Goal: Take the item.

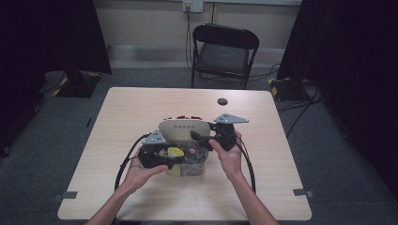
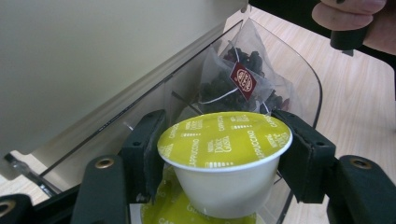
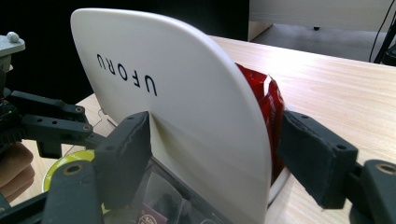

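Observation:
A clear plastic box (image 1: 197,168) stands at the middle of the table, with its cream lid (image 1: 183,130) marked UFORU raised upright. My left gripper (image 2: 219,135) is shut on a white coffee capsule (image 2: 219,186) with a yellow-green top, held just over the box's left side (image 1: 175,152). Another yellow-green capsule (image 2: 177,212) lies beneath it. A pyramid tea bag (image 2: 233,84) with a red tag rests in the clear compartment behind. My right gripper (image 3: 215,154) straddles the lid's (image 3: 187,107) edge, one pad on its front and one at its back. Red packets (image 3: 271,102) stand behind the lid.
A small black round disc (image 1: 222,101) lies on the far part of the wooden table (image 1: 141,108). A black folding chair (image 1: 224,51) stands beyond the far edge. Dark curtains hang on both sides. Cables trail from both grippers toward the near edge.

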